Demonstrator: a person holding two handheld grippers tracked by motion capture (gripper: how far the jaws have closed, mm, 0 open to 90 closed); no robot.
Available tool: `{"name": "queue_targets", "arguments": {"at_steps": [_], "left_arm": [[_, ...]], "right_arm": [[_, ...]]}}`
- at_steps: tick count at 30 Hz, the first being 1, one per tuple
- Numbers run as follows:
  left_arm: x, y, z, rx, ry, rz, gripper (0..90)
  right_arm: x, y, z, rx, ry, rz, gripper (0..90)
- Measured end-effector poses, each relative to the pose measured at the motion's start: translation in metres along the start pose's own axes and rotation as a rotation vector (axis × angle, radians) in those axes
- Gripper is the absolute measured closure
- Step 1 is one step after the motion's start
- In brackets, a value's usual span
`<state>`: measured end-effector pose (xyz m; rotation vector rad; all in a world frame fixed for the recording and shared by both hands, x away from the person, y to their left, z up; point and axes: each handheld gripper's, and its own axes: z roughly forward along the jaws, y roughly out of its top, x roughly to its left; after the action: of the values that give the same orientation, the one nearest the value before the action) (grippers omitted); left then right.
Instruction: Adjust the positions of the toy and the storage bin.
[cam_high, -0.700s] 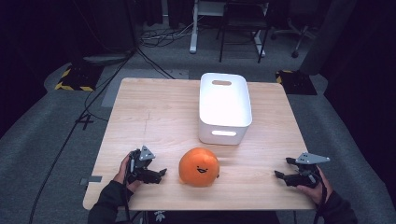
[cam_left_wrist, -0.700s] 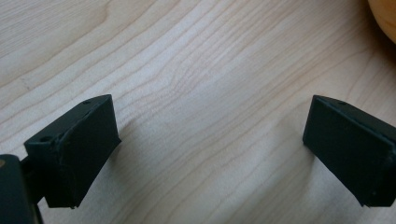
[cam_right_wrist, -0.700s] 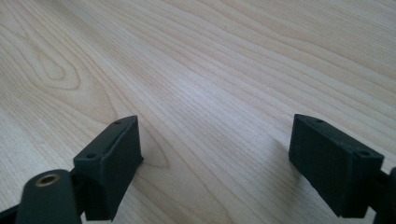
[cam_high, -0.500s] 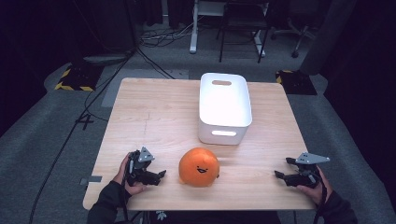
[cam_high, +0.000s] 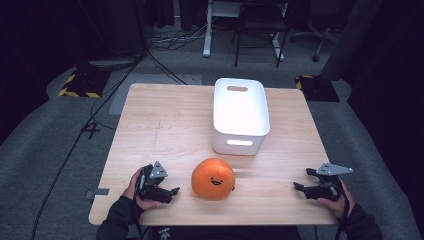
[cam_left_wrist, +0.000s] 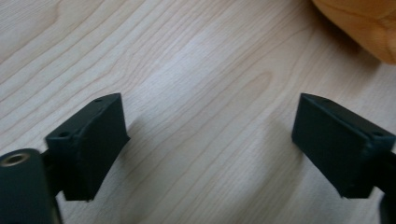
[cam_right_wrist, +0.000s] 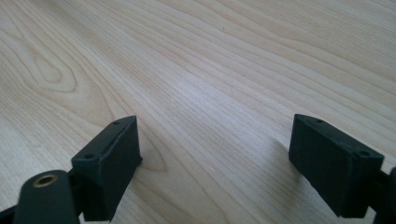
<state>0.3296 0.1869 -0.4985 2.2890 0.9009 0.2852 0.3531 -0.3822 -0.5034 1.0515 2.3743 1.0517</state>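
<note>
Grain runs pale across the wooden table (cam_high: 165, 125), where a round, soft orange toy (cam_high: 213, 178) sits near the front edge before a smooth white plastic bin (cam_high: 240, 115). Left gripper (cam_high: 167, 191), jaws spread wide and empty, rests just beside the toy; right gripper (cam_high: 302, 183) gapes empty too, well apart.

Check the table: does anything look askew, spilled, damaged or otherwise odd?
Nothing stands out. The orange plush with a face sits intact near the table's front edge, and the white bin stands upright behind it. Both the left gripper and right gripper are open, holding nothing.
</note>
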Motion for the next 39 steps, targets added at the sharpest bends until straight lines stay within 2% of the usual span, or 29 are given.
{"name": "queue_targets", "arguments": {"at_steps": [1,2,4,5,6,7,8,9,17,19,22,25,32,33,39], "left_arm": [[-0.002,0.001,0.000,0.007,-0.005,0.019,15.2],[-0.002,0.001,0.000,0.007,-0.005,0.019,15.7],[-0.005,0.003,0.000,0.018,-0.031,0.047,15.9],[-0.011,0.005,-0.002,0.040,-0.045,0.055,16.3],[-0.011,0.005,-0.002,0.040,-0.045,0.055,16.7],[-0.014,0.006,-0.001,0.047,-0.047,0.088,17.7],[-0.014,0.006,-0.001,0.047,-0.047,0.088,17.9],[-0.015,0.007,-0.001,0.041,-0.069,0.104,17.6],[-0.024,0.015,-0.007,0.008,-0.085,0.117,16.9],[-0.027,0.016,-0.010,-0.012,-0.085,0.136,16.6],[-0.031,0.020,-0.016,-0.045,-0.110,0.137,16.5],[-0.034,0.023,-0.017,-0.061,-0.101,0.146,16.5],[-0.043,0.033,-0.022,-0.071,-0.112,0.176,16.1],[-0.045,0.035,-0.023,-0.085,-0.119,0.180,16.1],[-0.051,0.042,-0.026,-0.096,-0.118,0.197,16.2]], "right_arm": [[0.000,0.000,0.000,0.000,0.000,0.000,16.7],[0.000,0.000,0.000,0.000,0.000,0.000,16.7],[0.000,0.000,0.000,0.000,0.000,0.000,16.7],[0.000,0.000,0.000,0.000,0.000,0.000,16.7],[0.000,0.000,0.000,0.000,0.000,0.000,16.7],[0.000,0.000,0.000,0.000,0.000,0.000,16.7],[0.000,0.000,0.000,0.000,0.000,0.000,16.7],[0.000,0.000,0.000,0.000,0.000,0.000,16.7],[0.000,0.000,0.000,-0.001,0.001,-0.001,16.7],[0.000,0.000,0.000,-0.001,0.001,-0.002,16.7],[0.000,0.000,0.000,-0.001,0.001,-0.002,16.7],[0.000,0.000,0.000,0.000,0.001,-0.001,16.7],[0.000,0.000,0.000,-0.001,0.002,-0.002,16.7],[0.000,0.000,0.000,-0.001,0.002,-0.002,16.7],[0.000,0.000,0.000,0.001,0.003,-0.004,16.7]]}}
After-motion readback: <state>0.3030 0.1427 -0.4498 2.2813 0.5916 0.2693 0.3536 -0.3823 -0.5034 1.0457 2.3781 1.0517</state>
